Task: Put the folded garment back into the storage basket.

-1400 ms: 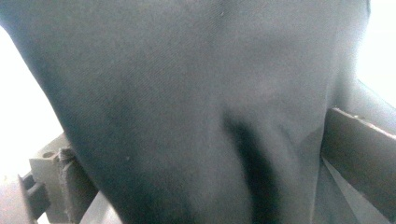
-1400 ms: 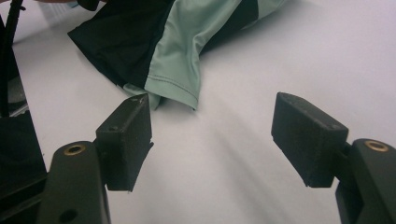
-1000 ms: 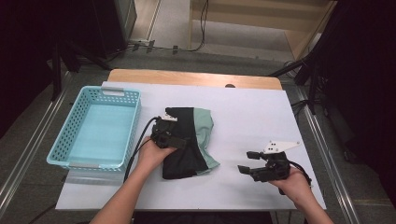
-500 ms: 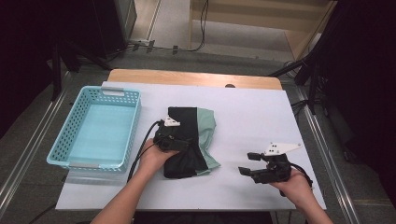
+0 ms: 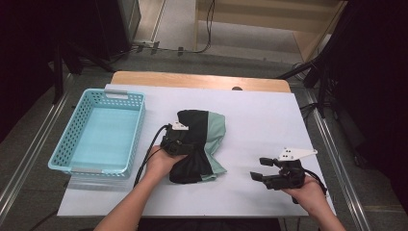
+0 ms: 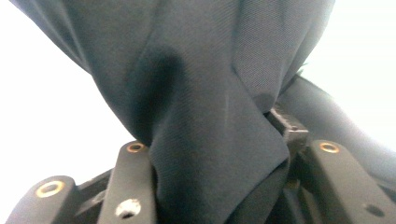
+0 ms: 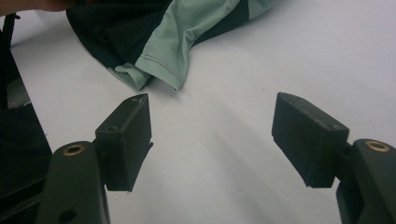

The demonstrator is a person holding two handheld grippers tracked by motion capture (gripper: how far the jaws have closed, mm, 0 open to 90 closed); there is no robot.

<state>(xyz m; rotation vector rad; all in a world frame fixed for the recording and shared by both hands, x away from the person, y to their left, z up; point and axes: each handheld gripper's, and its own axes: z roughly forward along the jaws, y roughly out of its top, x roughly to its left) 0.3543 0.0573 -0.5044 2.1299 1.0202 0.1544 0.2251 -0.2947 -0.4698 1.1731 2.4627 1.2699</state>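
A black and mint-green garment (image 5: 214,128) lies bunched at the middle of the white table (image 5: 260,115). My left gripper (image 5: 188,148) rests on the garment's left side, shut on a fold of its black cloth. In the left gripper view that cloth (image 6: 196,70) rises in a gathered ridge from between the two jaws of the gripper (image 6: 215,156). My right gripper (image 5: 258,168) hovers open near the table's front right, a short way right of the garment. In the right gripper view the gripper (image 7: 215,123) has bare table between its jaws, and the garment's green hem (image 7: 161,70) lies just beyond.
A light blue plastic basket (image 5: 138,131) stands at the table's left, nothing in it. A cable (image 5: 146,154) trails from the left gripper toward the front edge. A wooden strip (image 5: 202,81) runs along the table's far edge. Bare white surface lies right of the garment.
The left hand has turned and shifted slightly toward the person while gripping the cloth, so its grey plate now shows on top. The right gripper has hardly moved.
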